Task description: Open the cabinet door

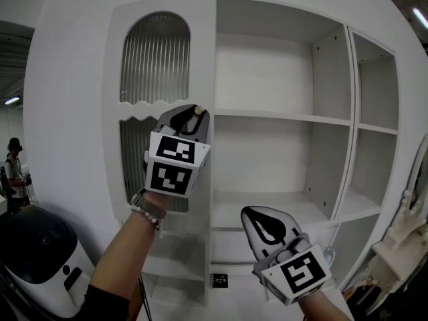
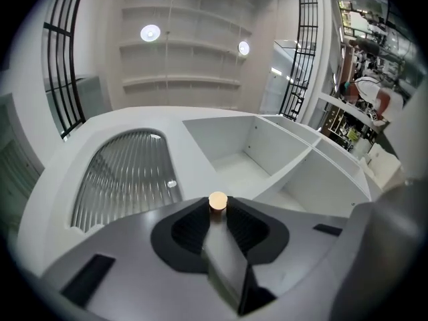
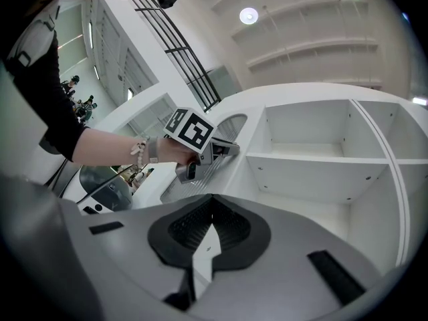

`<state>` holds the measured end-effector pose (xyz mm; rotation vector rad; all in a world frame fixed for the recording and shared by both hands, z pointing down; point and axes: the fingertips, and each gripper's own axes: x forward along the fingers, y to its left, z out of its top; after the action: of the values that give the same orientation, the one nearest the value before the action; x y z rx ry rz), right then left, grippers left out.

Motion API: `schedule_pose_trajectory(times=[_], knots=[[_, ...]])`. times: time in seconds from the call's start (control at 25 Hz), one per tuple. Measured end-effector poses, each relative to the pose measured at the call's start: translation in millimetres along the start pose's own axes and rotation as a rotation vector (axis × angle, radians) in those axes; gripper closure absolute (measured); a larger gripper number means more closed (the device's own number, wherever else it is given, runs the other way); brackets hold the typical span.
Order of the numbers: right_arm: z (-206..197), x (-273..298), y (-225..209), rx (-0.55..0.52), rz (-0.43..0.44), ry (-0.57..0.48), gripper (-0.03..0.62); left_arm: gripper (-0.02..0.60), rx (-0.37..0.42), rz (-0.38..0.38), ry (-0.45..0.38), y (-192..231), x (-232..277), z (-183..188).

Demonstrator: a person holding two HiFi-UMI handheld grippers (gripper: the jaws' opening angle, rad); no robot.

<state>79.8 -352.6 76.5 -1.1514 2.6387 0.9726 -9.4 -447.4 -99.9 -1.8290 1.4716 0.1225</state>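
rounded white-and-black machine low at the left, person standing in the background beyond it, small black square tag low down, white carved furniture at the right edge, round ceiling lamps, black metal grilles

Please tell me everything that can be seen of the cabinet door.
The cabinet door is tall and white and stands left of the open shelves. It has an arched window of ribbed glass at the top and a second ribbed pane below, parted by a wavy white band. A small round beige knob sits near its right edge. The left tool is closed on this knob. The door looks flush with the front, not yet swung out.
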Motion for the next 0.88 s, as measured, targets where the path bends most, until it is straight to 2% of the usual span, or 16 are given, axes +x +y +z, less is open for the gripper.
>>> schedule_pose_trajectory(times=[0.88], knots=[[9,-4,19,0.010,0.009,-0.008,0.595,0.506,0.012,-0.045,-0.026,-1,-24,16]])
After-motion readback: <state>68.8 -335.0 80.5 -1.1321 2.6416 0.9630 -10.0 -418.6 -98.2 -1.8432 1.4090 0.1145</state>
